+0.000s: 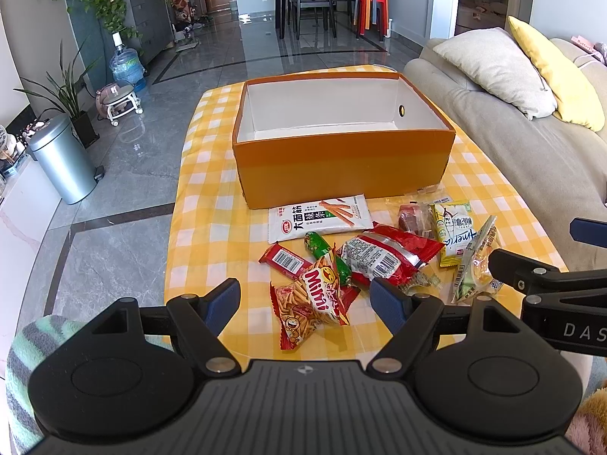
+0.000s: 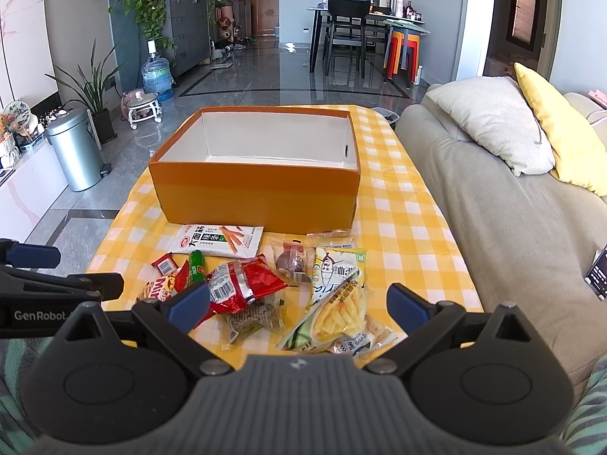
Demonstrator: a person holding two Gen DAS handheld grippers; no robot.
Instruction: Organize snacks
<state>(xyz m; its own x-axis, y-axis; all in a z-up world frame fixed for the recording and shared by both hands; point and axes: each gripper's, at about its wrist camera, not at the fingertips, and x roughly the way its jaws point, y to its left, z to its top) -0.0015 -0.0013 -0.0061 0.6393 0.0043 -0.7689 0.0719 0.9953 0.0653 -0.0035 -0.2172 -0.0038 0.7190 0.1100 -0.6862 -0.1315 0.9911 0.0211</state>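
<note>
We are at the first pick. Both the left gripper (image 1: 305,301) and right gripper (image 2: 297,309) stand wide open, holding nothing. The snacks (image 1: 375,252) lie just ahead of the jaws, the orange box (image 1: 341,167) beyond. Next we must close on one packet.

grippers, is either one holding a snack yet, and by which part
Nothing is held. The left gripper and the right gripper are both open above the snack pile, fingers clear of every packet. The orange box has no snacks visible inside.
</note>
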